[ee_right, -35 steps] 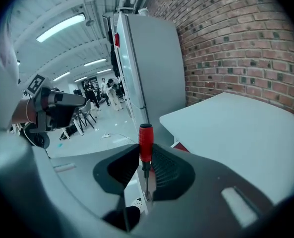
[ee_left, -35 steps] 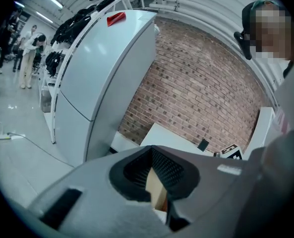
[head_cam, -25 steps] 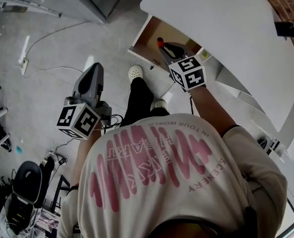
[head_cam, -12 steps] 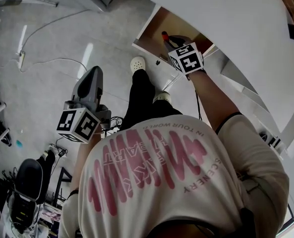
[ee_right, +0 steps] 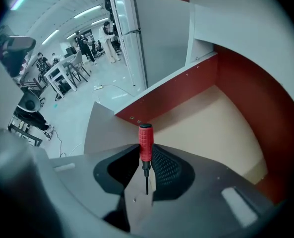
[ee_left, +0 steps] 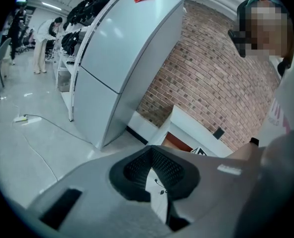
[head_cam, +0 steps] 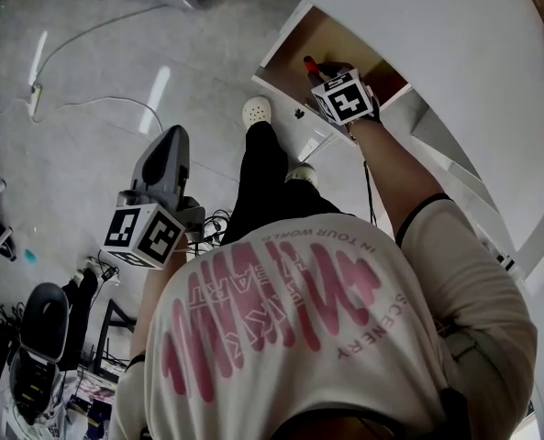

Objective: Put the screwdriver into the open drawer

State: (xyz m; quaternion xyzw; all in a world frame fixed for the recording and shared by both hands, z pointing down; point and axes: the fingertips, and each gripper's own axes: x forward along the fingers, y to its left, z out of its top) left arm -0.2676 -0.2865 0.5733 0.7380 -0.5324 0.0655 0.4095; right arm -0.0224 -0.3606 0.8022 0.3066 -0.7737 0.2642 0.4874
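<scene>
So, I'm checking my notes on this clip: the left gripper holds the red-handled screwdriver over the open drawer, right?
Not the left. The right gripper holds the red-handled screwdriver between its fingers over the open drawer, as the right gripper view shows. The left gripper has nothing between its fingers.

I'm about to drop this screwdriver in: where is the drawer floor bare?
The tan drawer floor shows bare throughout, from the red-brown left wall across to the right wall. Nothing lies on it in the right gripper view. The only tight spot is the part overhung by the white tabletop.
</scene>
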